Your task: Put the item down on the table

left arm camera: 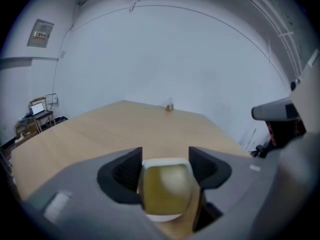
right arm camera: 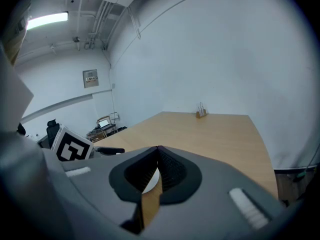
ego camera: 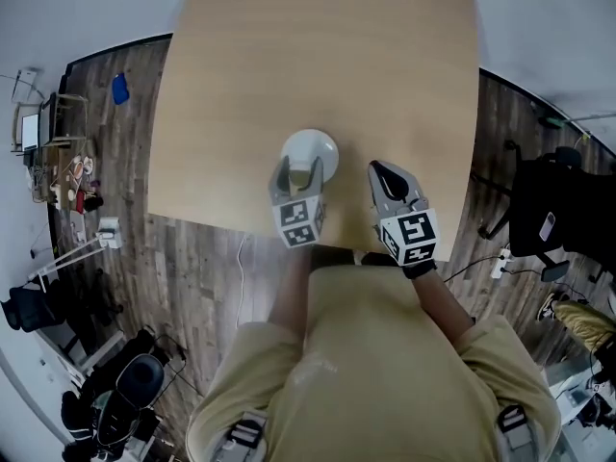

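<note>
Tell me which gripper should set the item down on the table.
Left. The left gripper is clamped on the item, just above the table. The right gripper has its jaws together and holds nothing.

Bright, even indoor light; a ceiling lamp (right arm camera: 47, 18) glows. Fisheye bends edges, corners dark. The left gripper (left arm camera: 166, 170) looks blurred up close.

Tabletop (ego camera: 289, 65) open ahead, small object (left arm camera: 169, 107), perhaps a holder, far edge
</note>
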